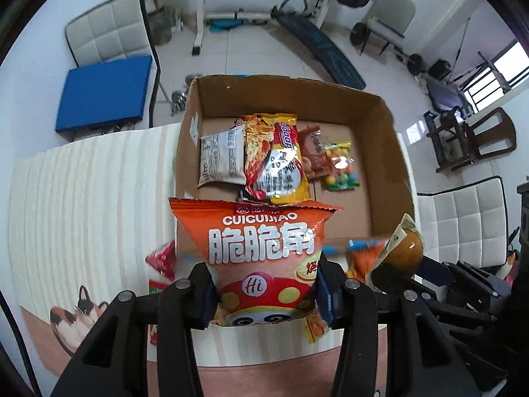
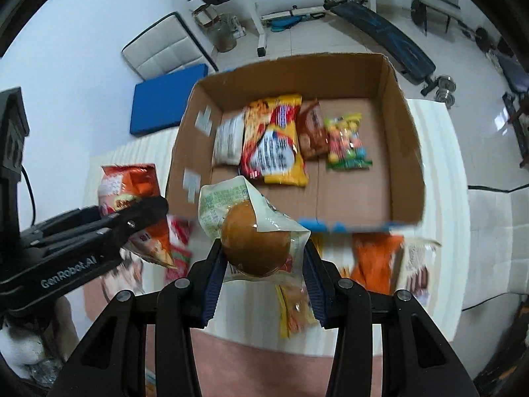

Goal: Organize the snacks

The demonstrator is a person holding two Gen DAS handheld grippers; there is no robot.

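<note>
My left gripper (image 1: 264, 294) is shut on an orange chip bag (image 1: 264, 248) with white lettering, held in the air before the open cardboard box (image 1: 393, 152). My right gripper (image 2: 264, 274) is shut on a clear-wrapped brown bun (image 2: 256, 244), also lifted in front of the cardboard box (image 2: 406, 152). In the right wrist view the left gripper (image 2: 145, 211) and its chip bag (image 2: 129, 182) show at the left. The bun (image 1: 401, 248) shows at the right of the left wrist view. Inside the box lie a white packet (image 1: 221, 158), a yellow-red noodle packet (image 1: 274, 158), a brown packet (image 1: 314, 152) and a candy bag (image 1: 340, 165).
Several loose snack packets (image 2: 373, 258) lie on the striped tablecloth (image 1: 92, 192) in front of the box, blurred. White chairs (image 1: 109, 29), a blue pad (image 1: 102, 92) and weight-training gear (image 1: 324, 49) stand on the floor beyond the table.
</note>
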